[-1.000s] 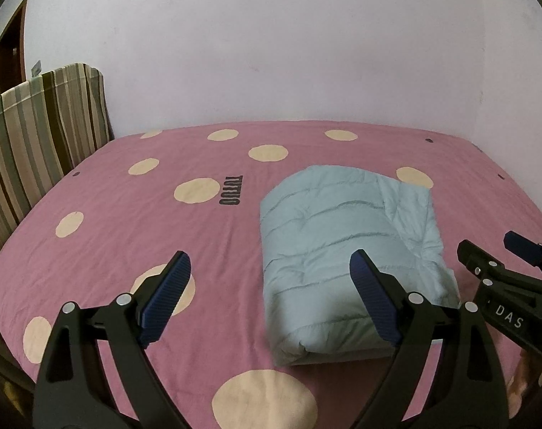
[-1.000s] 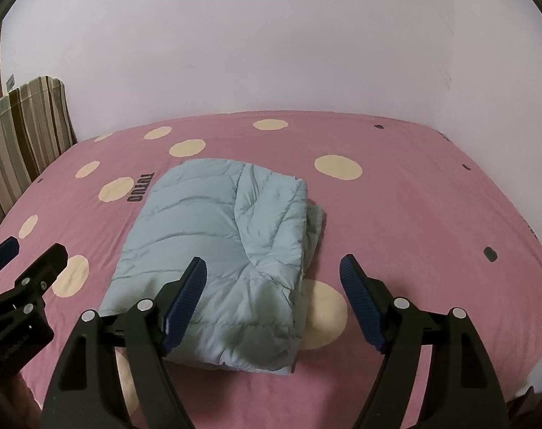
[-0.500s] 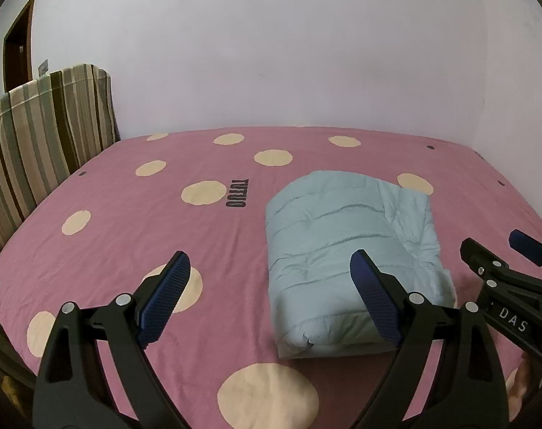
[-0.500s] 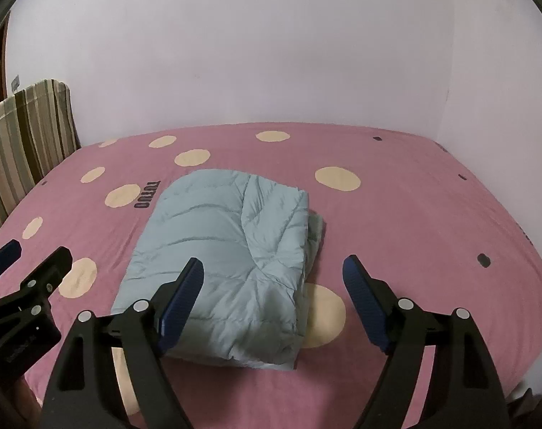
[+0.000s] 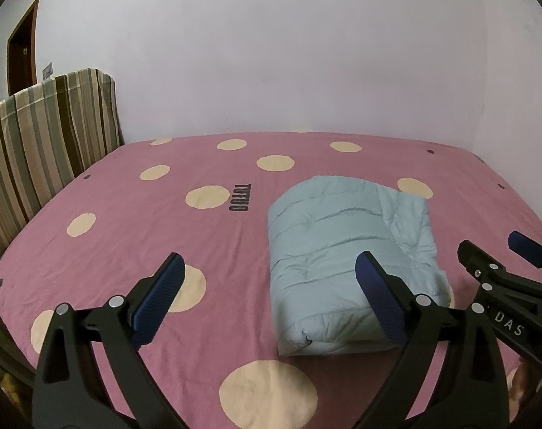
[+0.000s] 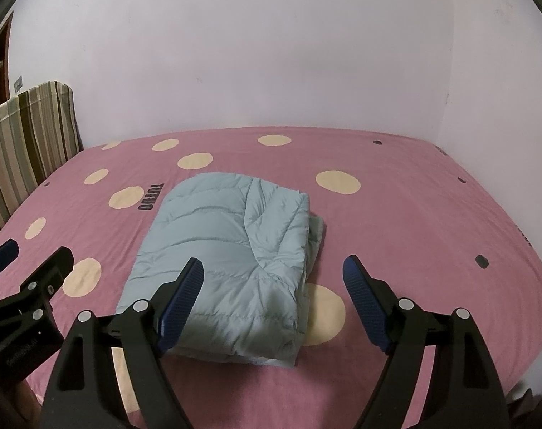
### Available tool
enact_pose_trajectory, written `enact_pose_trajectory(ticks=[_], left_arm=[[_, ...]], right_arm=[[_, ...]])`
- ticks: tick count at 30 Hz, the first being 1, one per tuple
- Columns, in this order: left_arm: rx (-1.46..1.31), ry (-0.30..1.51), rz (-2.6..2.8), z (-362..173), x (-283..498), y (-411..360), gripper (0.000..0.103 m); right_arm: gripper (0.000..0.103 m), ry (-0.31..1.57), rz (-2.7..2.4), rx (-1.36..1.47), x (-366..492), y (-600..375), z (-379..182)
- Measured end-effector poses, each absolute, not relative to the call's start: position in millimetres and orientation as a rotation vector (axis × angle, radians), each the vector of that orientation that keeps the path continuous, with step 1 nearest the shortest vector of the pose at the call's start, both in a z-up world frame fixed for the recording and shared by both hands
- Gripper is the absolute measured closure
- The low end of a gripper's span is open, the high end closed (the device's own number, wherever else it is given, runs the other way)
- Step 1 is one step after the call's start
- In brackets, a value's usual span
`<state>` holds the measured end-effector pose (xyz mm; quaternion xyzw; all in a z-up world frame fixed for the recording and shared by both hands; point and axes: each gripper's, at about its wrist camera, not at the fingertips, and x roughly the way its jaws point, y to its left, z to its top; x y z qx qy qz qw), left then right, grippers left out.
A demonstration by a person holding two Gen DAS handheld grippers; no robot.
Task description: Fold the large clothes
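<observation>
covering the bed, a pink dotted sheet (image 5: 135, 221) (folded pale-blue jacket (image 6: 228, 250) atop), both tools wide, plain white walls (image 5: 271, 53)

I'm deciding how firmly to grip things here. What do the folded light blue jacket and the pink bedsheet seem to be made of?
The light blue jacket looks like a padded, quilted puffer: stitched channels, puffy bulk, and a smooth shell with a slight sheen, probably a synthetic such as nylon or polyester. The pink bedsheet looks like matte woven fabric, perhaps cotton, with fine wrinkles and printed cream dots.
</observation>
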<state>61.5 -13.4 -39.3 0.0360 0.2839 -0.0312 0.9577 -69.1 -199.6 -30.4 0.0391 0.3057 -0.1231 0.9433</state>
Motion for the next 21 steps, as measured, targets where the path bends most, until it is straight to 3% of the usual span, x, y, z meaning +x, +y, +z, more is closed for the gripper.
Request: enact_pose_trajectory(ticks=[21], left_arm=[[0.074, 0.543, -0.049, -31, 45, -14, 0.006]], right_arm=[[0.021, 0.591, -0.248, 0.068, -81, -195, -24]])
